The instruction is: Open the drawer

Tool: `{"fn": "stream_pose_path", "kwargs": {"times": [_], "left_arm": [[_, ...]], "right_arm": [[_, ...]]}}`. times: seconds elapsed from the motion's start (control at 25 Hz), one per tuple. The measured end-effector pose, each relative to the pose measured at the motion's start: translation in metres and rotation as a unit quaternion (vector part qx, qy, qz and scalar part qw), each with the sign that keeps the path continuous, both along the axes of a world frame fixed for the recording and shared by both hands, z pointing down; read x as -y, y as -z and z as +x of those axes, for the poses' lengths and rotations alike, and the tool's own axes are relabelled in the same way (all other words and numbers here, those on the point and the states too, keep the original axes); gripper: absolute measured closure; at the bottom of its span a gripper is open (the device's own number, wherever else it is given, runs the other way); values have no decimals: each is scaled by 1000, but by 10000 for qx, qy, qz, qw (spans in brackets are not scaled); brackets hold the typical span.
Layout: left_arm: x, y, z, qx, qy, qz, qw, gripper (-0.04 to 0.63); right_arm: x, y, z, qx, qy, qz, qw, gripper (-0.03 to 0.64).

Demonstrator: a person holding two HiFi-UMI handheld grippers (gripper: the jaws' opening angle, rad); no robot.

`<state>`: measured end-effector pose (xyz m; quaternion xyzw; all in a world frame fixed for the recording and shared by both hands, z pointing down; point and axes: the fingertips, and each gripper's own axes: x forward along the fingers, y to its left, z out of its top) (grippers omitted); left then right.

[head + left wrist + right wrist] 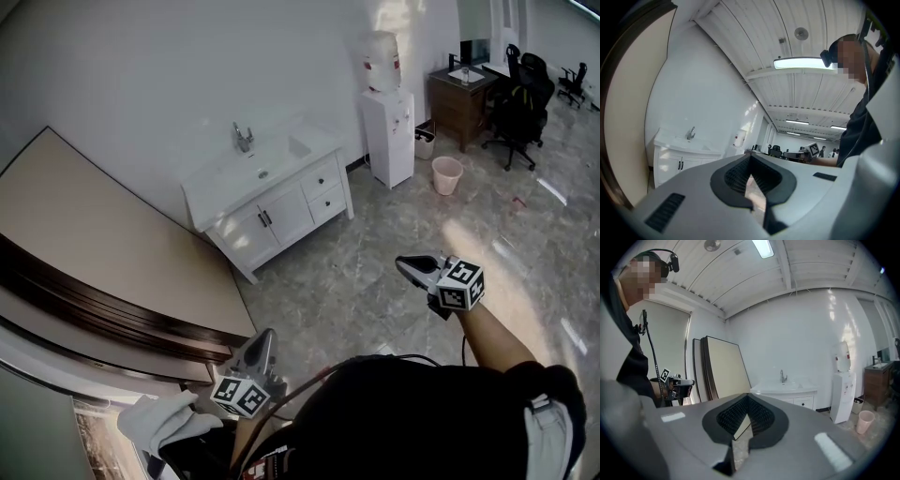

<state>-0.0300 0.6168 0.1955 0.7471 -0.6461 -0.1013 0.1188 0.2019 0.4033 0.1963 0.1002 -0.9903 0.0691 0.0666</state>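
Near: the left gripper sits low beside the person, and its jaws are closed together with nothing between them. The right gripper is held further out over the stone floor, its jaws likewise closed and empty. Both point roughly level toward the far wall.

Middle, left side: large boards lean against the wall.

Far: a white cabinet with a sink and tap stands against the wall, well apart from both grippers. It has two doors on its left part and two stacked drawers on its right part, each with a small dark handle. Both drawers look shut. A water dispenser and a pink bin stand beyond it.

Judgement: the step in hand is the approach, and the opening itself has not begun. The task does not say which drawer.

To do it well:
- Walk up square to the drawer side; the right gripper is on that side.
- Part the jaws before arriving.
- Bring them in level around the handle, centred, then close firmly.
- Pull straight out along the drawer's run, with no sideways or downward drag.

Risk: the handle is small, so an off-centre grip is likely to slip.
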Motion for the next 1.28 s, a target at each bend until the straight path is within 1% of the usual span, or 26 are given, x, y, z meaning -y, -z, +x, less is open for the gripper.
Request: {"fn": "stream_pose_path", "kwargs": {"times": [0.16, 0.28, 0.52, 0.72, 0.88, 1.04, 1.16, 1.28], "left_arm": [[53, 10, 11, 66, 215, 30, 9997, 595], [92, 13, 21, -7, 330, 118, 9994, 595], [162, 12, 40, 2, 446, 58, 9990, 595], [203, 7, 44, 11, 449, -72, 9990, 595], [230, 4, 37, -37, 395, -150, 9991, 595], [259, 2, 27, -82, 177, -163, 9997, 595], [281, 0, 7, -124, 9, -152, 9998, 595], [305, 0, -21, -191, -222, -45, 9996, 595]], "right_arm": [[58, 15, -8, 29, 373, 154, 9992, 623], [97, 18, -7, 9, 565, 230, 9981, 623], [171, 19, 2, -21, 702, 187, 9974, 623], [213, 5, 6, -37, 719, 128, 9973, 623], [235, 0, 4, -70, 650, 110, 9978, 623], [254, -5, -3, -140, 492, 46, 9987, 623], [269, -3, -14, -194, 325, 78, 9993, 623], [286, 3, -31, -233, 68, 113, 9996, 623]]}}
